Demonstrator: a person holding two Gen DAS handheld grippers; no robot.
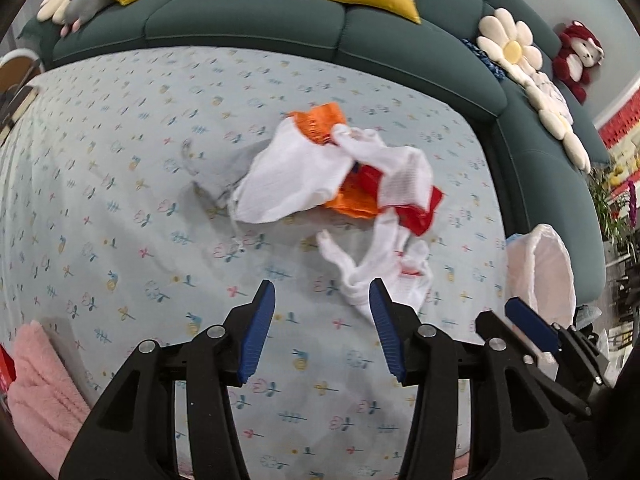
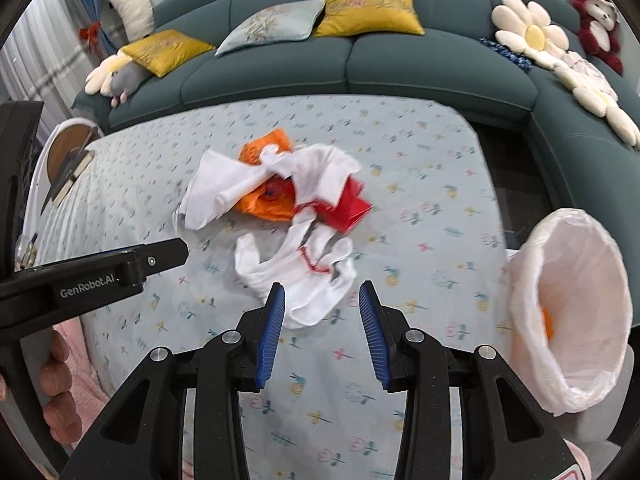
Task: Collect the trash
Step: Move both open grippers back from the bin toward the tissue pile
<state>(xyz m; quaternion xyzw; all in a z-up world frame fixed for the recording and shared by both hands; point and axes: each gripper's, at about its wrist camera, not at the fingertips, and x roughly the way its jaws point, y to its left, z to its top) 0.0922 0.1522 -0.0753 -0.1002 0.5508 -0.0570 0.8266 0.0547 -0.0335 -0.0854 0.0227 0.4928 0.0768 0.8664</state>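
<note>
Two grippers hang over the tabletop (image 2: 420, 184) with nothing in them: the left gripper (image 1: 322, 330) has its jaws spread wide, and the right gripper (image 2: 322, 334) is spread too, just short of the near edge of the pile. The trash sits mid-cloth as one tangle: white tissues (image 2: 304, 276) in front, more tissue (image 1: 292, 176) behind, an orange wrapper (image 2: 264, 200) and a red wrapper (image 2: 348, 210) pinned under and between them. The lined bin (image 2: 580, 320) stands off the right edge of the tabletop, tilted toward the camera, with something orange already inside. The main risk, as I judge it, is a partial grab: the tissue is thin and limp, so a pinch on one loose corner may lift a single ply and leave the rest, or drag the wrappers with it and shed them on the way to the bin. A pinch that goes too low could catch the patterned cloth (image 1: 160, 240), which already shows wrinkles beside the pile, and pull everything askew. The two grippers are close together, the left one's arm crossing the right view, so reaching for the same piece could make them collide. The bin's liner looks loose, and a careless drop at its rim may land on the floor.
</note>
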